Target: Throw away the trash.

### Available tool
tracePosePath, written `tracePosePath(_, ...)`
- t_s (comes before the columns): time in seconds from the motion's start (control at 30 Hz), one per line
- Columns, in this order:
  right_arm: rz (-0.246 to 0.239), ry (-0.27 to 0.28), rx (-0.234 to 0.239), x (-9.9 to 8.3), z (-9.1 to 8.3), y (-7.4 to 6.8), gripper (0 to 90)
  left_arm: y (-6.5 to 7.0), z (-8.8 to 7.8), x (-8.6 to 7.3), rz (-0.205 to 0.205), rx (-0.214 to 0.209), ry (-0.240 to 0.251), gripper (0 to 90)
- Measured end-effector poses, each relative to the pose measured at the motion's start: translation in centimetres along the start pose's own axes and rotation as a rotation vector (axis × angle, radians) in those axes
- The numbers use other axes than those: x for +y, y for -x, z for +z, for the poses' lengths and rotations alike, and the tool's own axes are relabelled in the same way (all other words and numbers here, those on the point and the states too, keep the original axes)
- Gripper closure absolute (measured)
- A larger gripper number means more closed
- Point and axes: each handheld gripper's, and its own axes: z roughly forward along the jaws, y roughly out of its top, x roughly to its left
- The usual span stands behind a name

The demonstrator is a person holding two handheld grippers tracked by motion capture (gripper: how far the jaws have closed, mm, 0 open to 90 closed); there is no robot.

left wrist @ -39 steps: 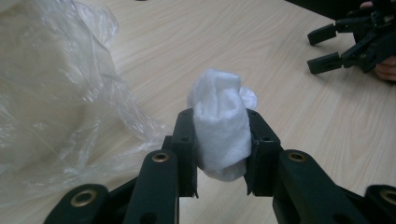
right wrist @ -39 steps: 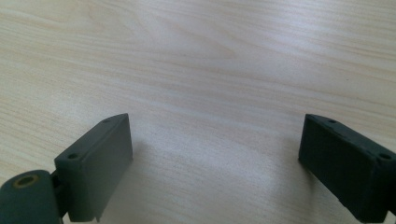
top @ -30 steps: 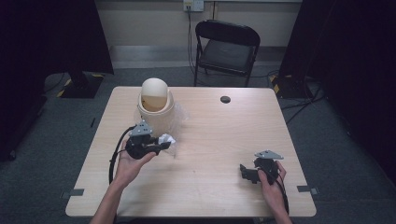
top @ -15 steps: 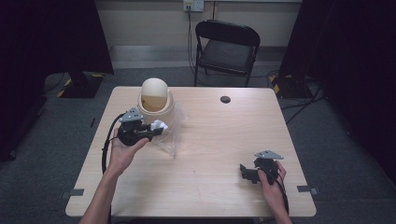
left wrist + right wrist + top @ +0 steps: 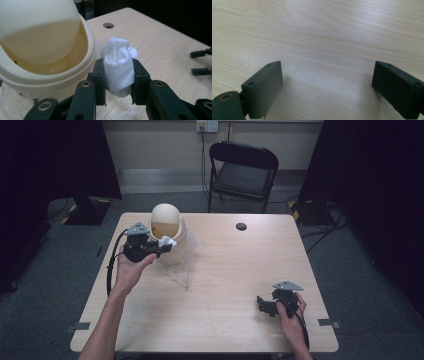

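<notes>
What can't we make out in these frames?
- Inside of the bin: left gripper view, the swing lid covers most of the opening.
- Lower end of the tissue wad: same view, pinched between the left claw pads.
- Dark spot on the table: high view, too small to identify.

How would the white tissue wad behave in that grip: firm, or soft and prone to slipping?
The tissue wad looks soft: it is pinched narrow where the left tool clamps it and bulges above. It is probably very light, and its crumpled folds suggest it would not roll. Likely not slippery, since the fibrous surface should grip the pads.
</notes>
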Motion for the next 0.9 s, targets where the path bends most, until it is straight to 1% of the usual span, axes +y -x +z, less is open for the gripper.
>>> tracePosePath(0.03,0.0,0.0,-0.001,0.0,0.0,0.0,8.9,-0.1,0.0,0.2,0.003,-0.001,0.001,70.1)
tracePosePath(0.1,0.0,0.0,0.0,0.0,0.0,0.0,8.9,-0.6,0.1,0.6,0.007,0.016,-0.008,70.1)
tracePosePath(0.13,0.0,0.0,0.0,0.0,0.0,0.0,8.9,-0.8,0.1,0.8,0.001,0.025,-0.007,70.1)
tracePosePath(0.2,0.0,0.0,0.0,0.0,0.0,0.0,8.9,-1.5,0.4,1.0,-0.012,0.029,-0.006,70.2)
tracePosePath(0.27,0.0,0.0,0.0,0.0,0.0,0.0,8.9,-1.9,0.7,1.0,-0.024,0.038,-0.017,70.2)
tracePosePath(0.33,0.0,0.0,0.0,0.0,0.0,0.0,8.9,-2.4,1.2,1.1,-0.022,0.049,-0.036,70.2)
tracePosePath(0.37,-0.001,0.0,0.0,0.0,0.0,0.0,8.9,-2.6,1.4,1.3,-0.008,0.05,-0.044,70.2)
tracePosePath(0.43,-0.001,0.0,0.0,0.0,0.0,0.0,8.9,-2.8,1.7,1.6,-0.008,0.063,-0.053,70.2)
tracePosePath(0.5,-0.001,0.0,0.0,0.0,0.0,0.0,8.9,-3.1,1.9,1.8,-0.025,0.055,-0.045,70.2)
tracePosePath(0.57,-0.001,0.0,0.0,0.0,0.0,0.0,8.9,-3.4,2.3,1.9,-0.026,0.068,-0.063,70.2)
tracePosePath(0.6,0.0,0.0,0.0,0.0,0.0,0.0,8.9,-3.5,2.5,2.0,-0.018,0.075,-0.074,70.2)
tracePosePath(0.73,0.0,0.0,-0.001,0.0,0.0,0.0,8.9,-4.1,3.2,1.7,-0.035,0.088,-0.094,70.2)
tracePosePath(0.77,0.0,0.0,-0.001,0.0,0.0,0.0,8.9,-4.2,3.4,1.6,-0.048,0.089,-0.092,70.2)
tracePosePath(0.83,0.0,0.0,0.0,0.0,0.0,0.0,8.9,-4.4,3.5,1.6,-0.051,0.095,-0.091,70.2)
tracePosePath(0.9,0.0,0.0,-0.001,0.0,0.0,0.0,8.9,-4.5,3.6,1.6,-0.073,0.091,-0.081,70.2)
